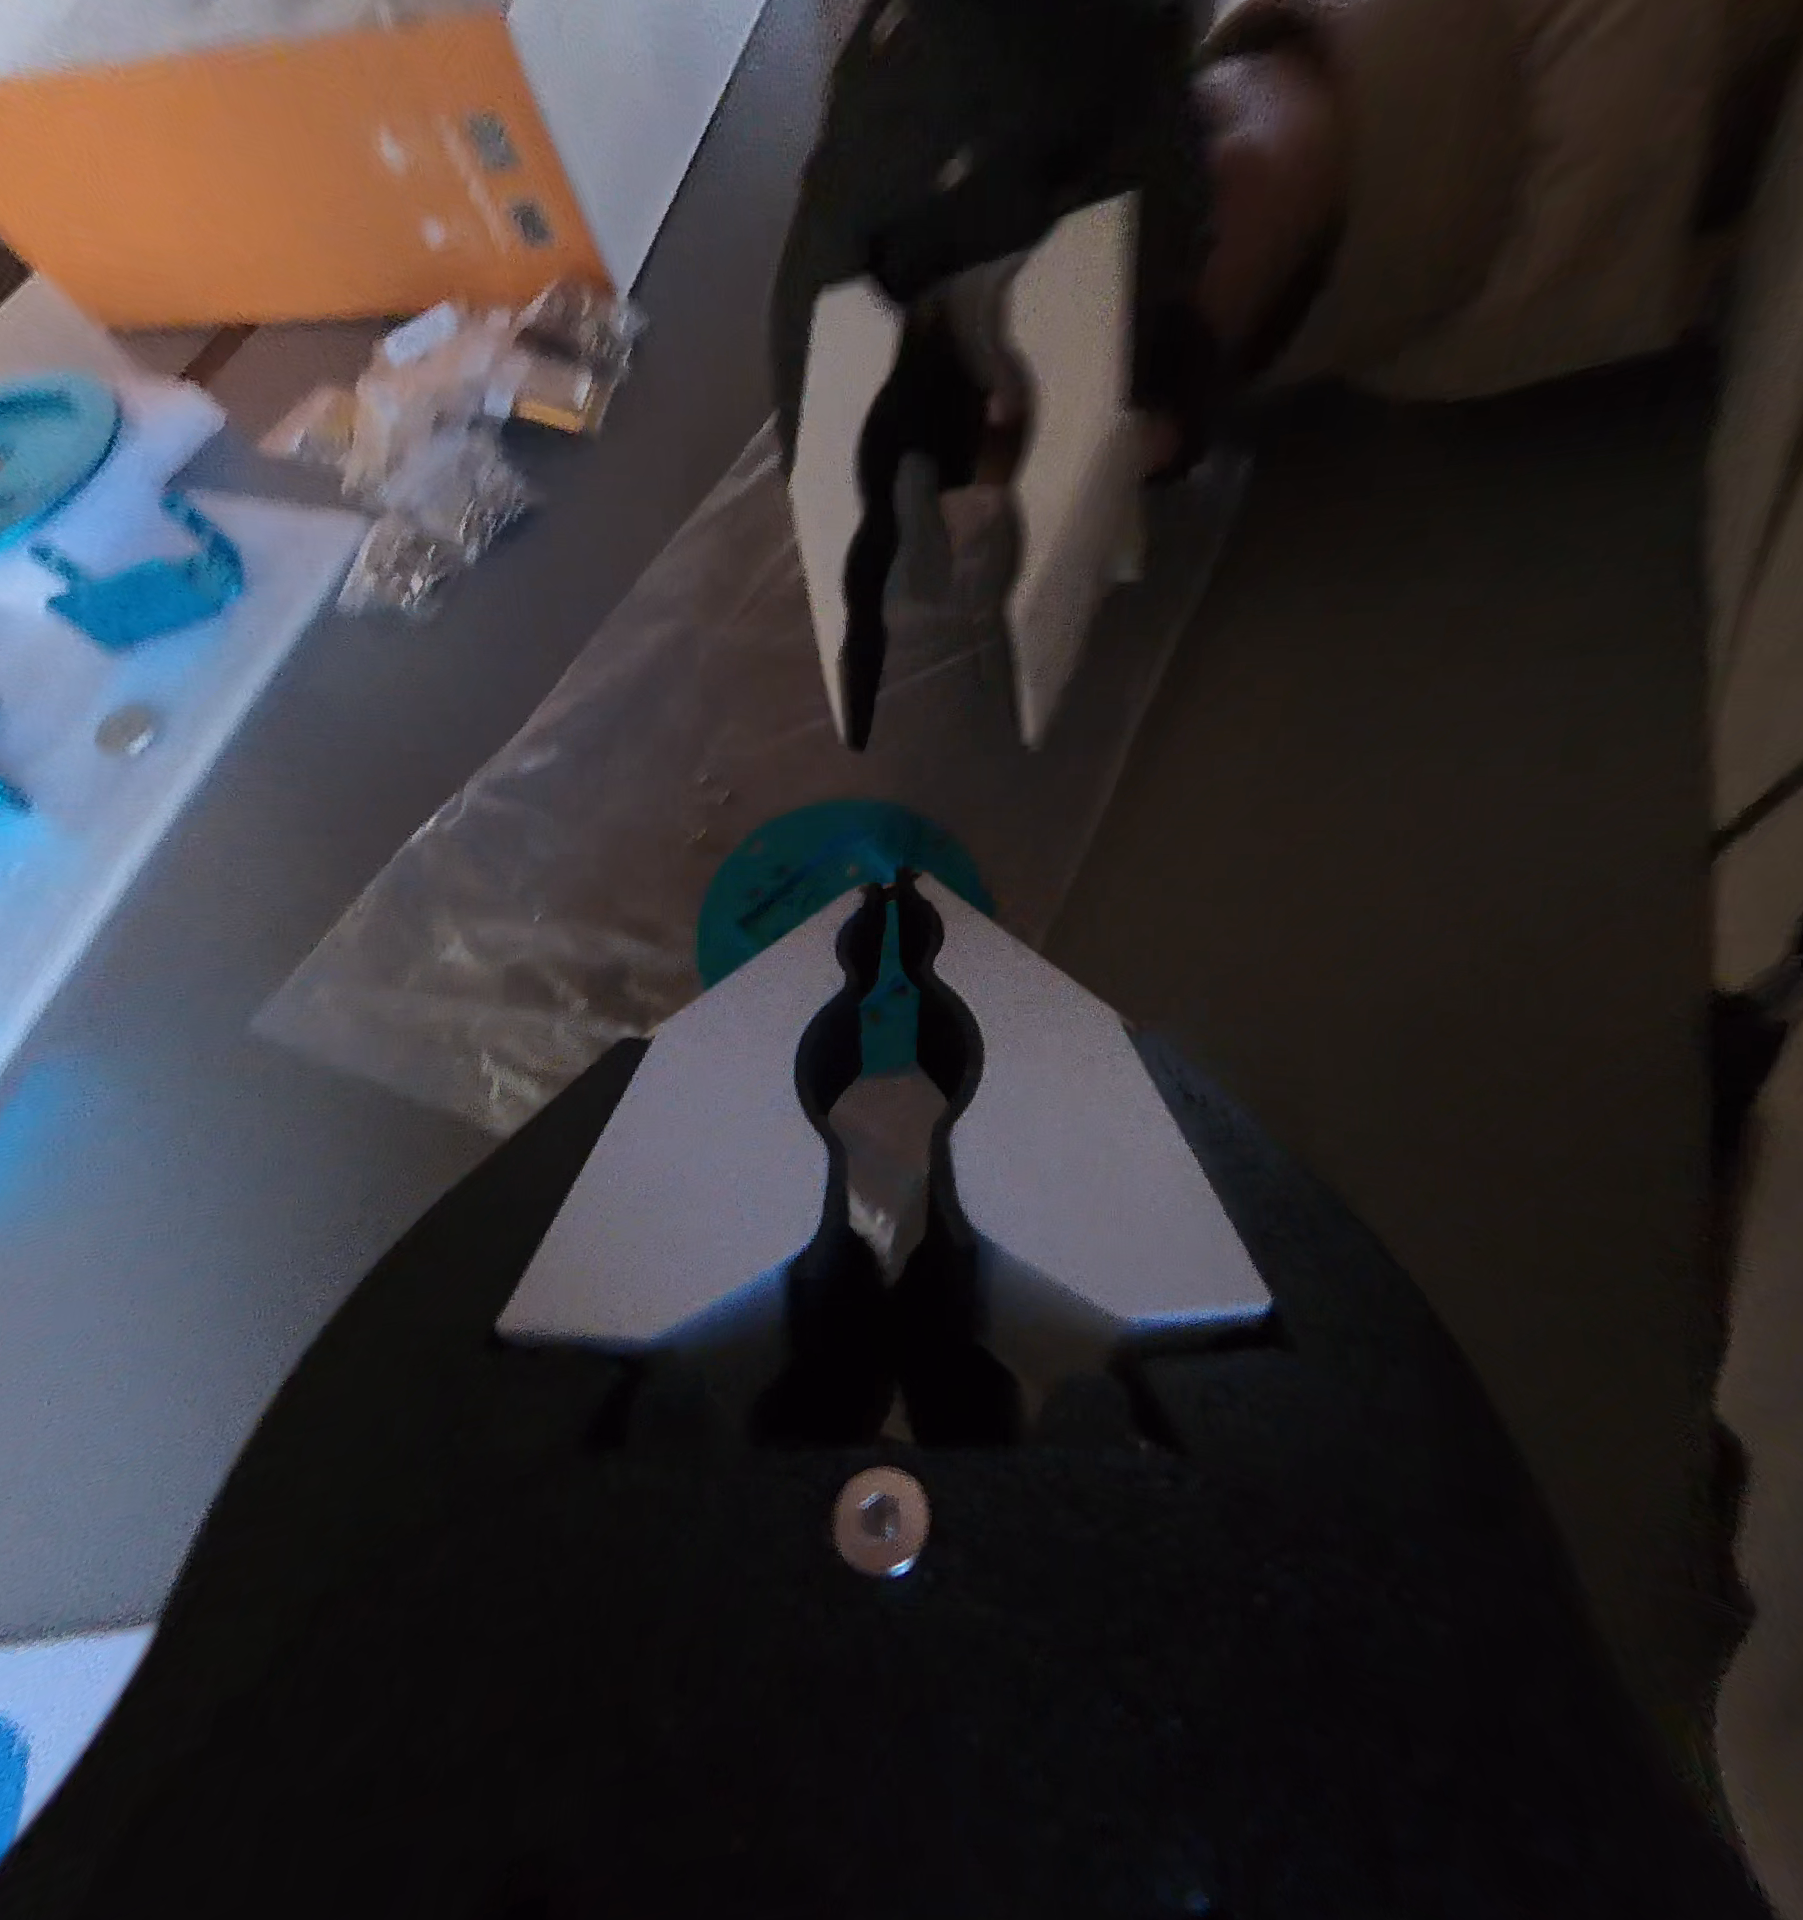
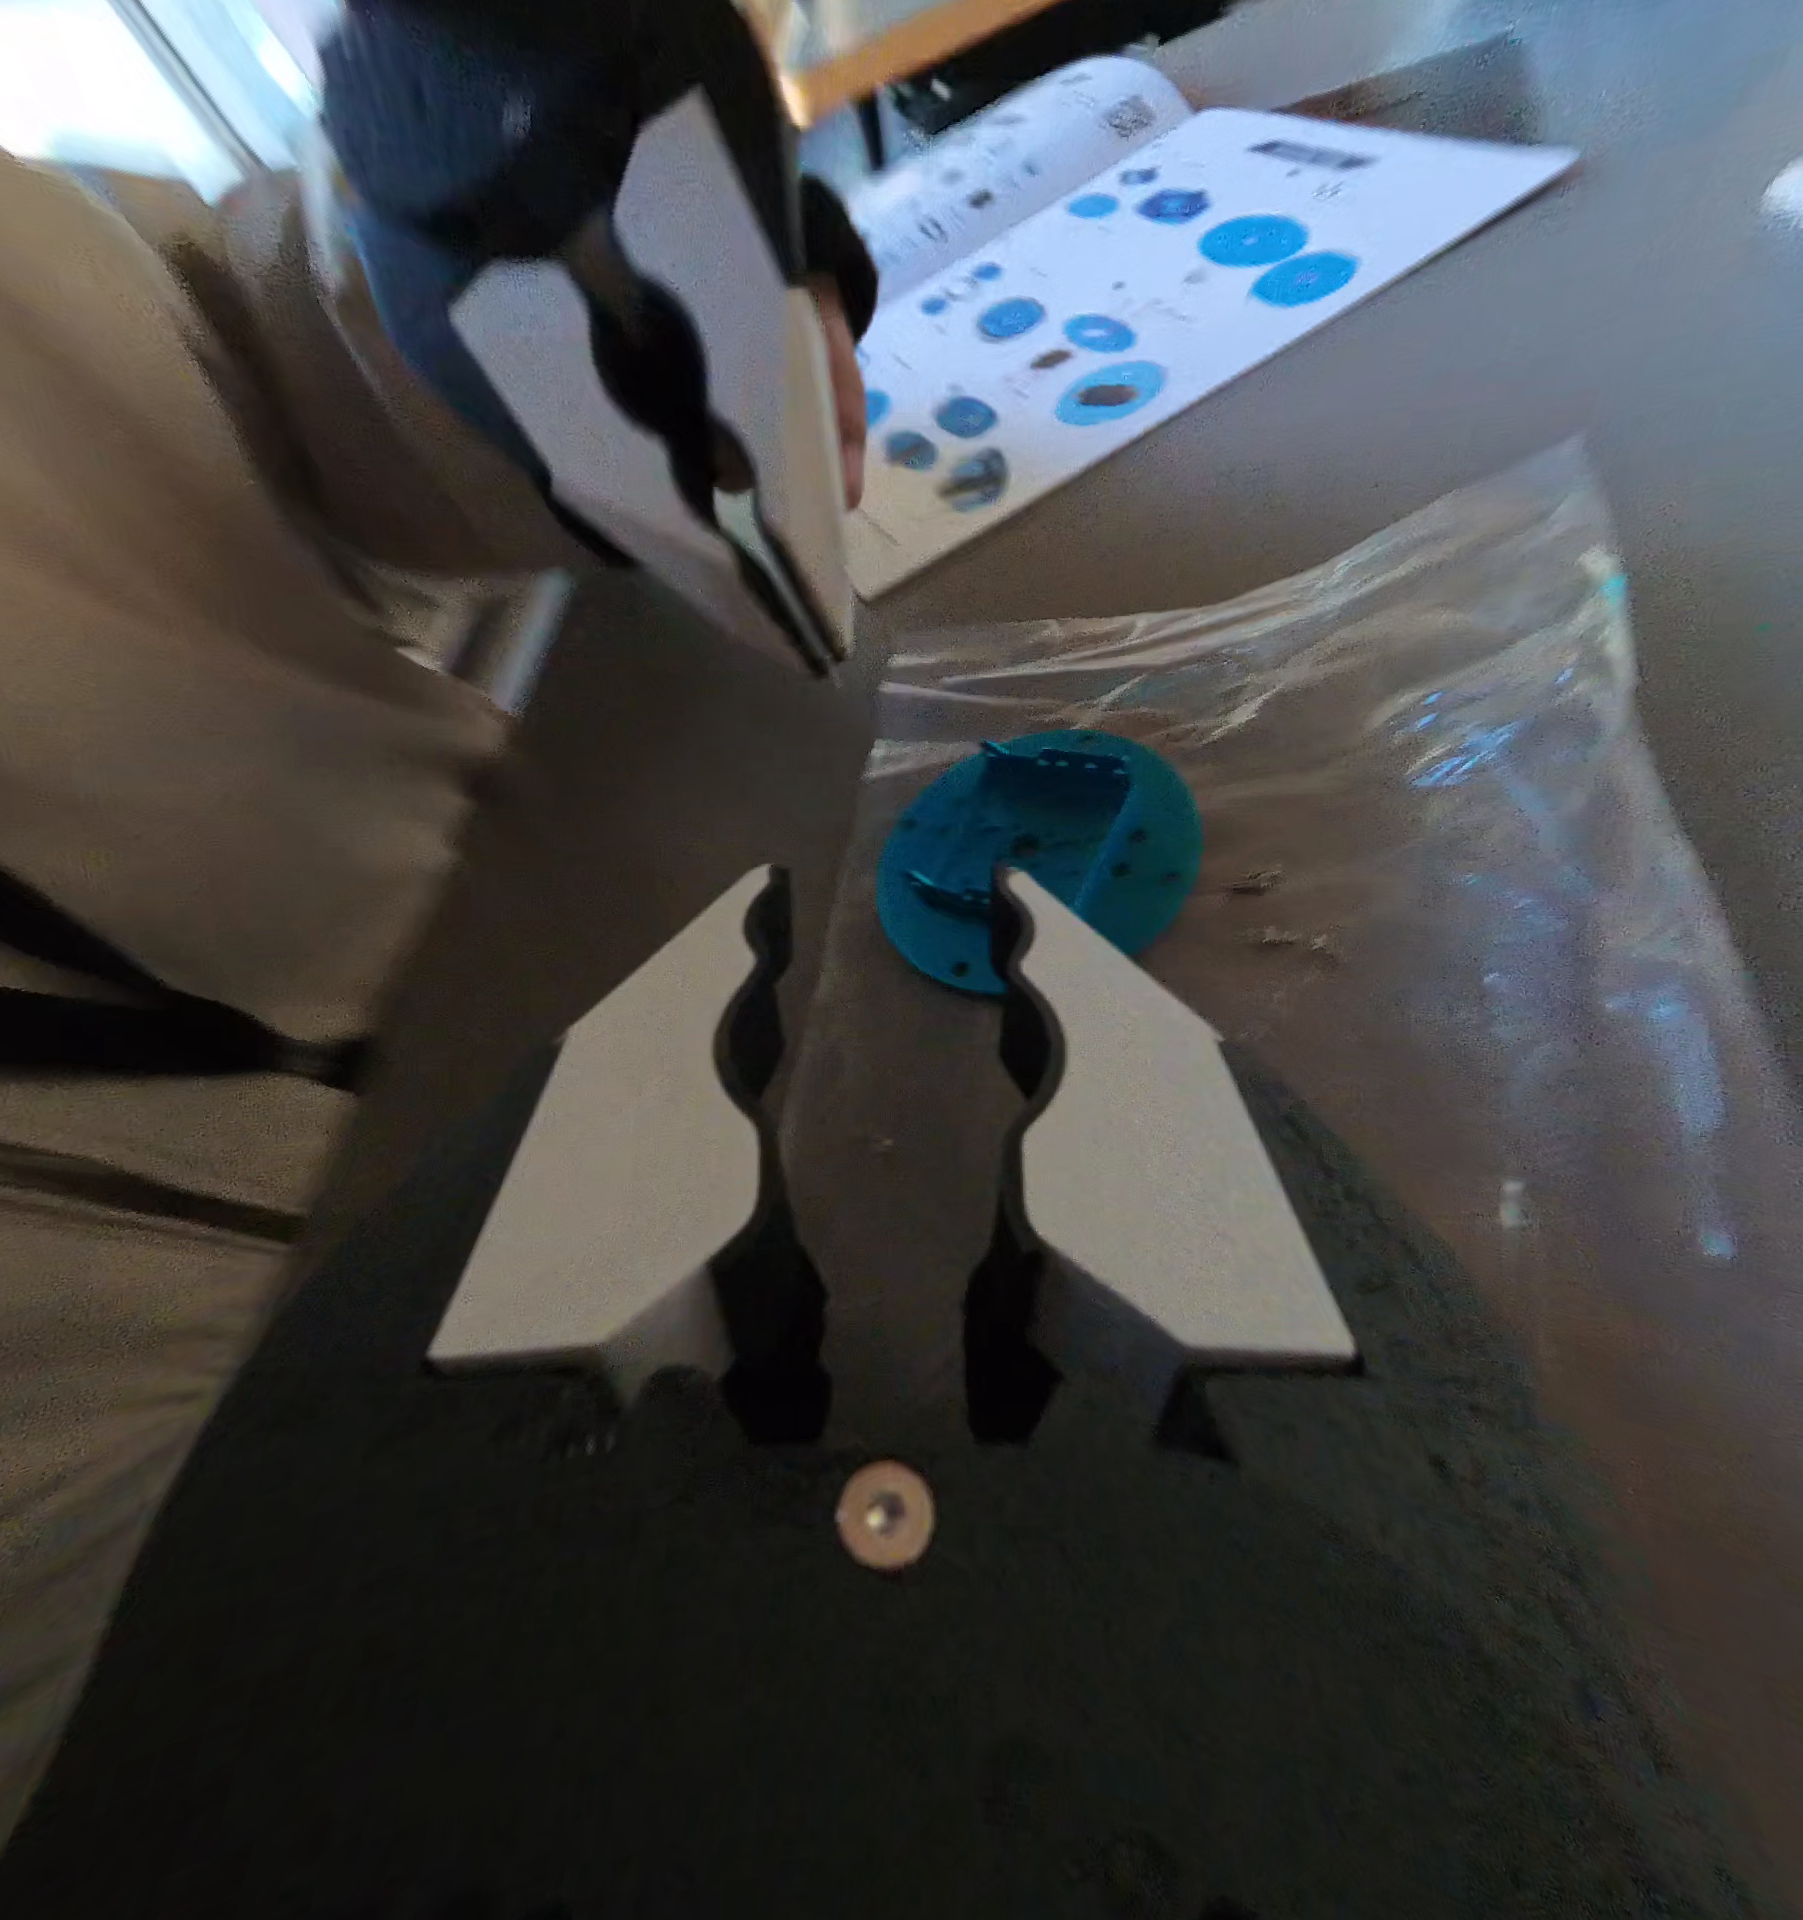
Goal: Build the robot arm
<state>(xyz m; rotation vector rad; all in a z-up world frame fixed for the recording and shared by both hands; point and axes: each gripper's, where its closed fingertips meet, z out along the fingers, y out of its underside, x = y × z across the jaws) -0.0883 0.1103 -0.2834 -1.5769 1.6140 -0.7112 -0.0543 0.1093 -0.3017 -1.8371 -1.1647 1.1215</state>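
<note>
A teal round disc point(image 1: 793, 883) with an upright bracket on it lies on a clear plastic sheet point(image 1: 564, 883) on the grey table. My left gripper point(image 1: 895, 883) is shut, its tips over the disc; I cannot tell whether anything small is pinched. In the right wrist view the left gripper point(image 2: 829, 660) hangs above the table, just beyond and left of the disc point(image 2: 1084, 831). My right gripper point(image 2: 892, 878) is open and empty, its right finger point(image 2: 1022, 935) overlapping the disc's near edge. In the left wrist view the right gripper point(image 1: 944, 738) hovers open just beyond the disc.
An orange box point(image 1: 253, 177), small bags of hardware point(image 1: 450, 447) and a white sheet point(image 1: 284, 582) with blue parts lie at the far left. An open parts booklet point(image 2: 1136, 312) lies beyond the plastic sheet point(image 2: 1396, 779). Tiny screws point(image 2: 1281, 935) lie on the plastic. A person in beige point(image 2: 149, 520) stands close. Across from one pair of fingers to the other is roughly 5 cm. The right tips stand about 5 cm off the teal round disc point(image 1: 793, 883).
</note>
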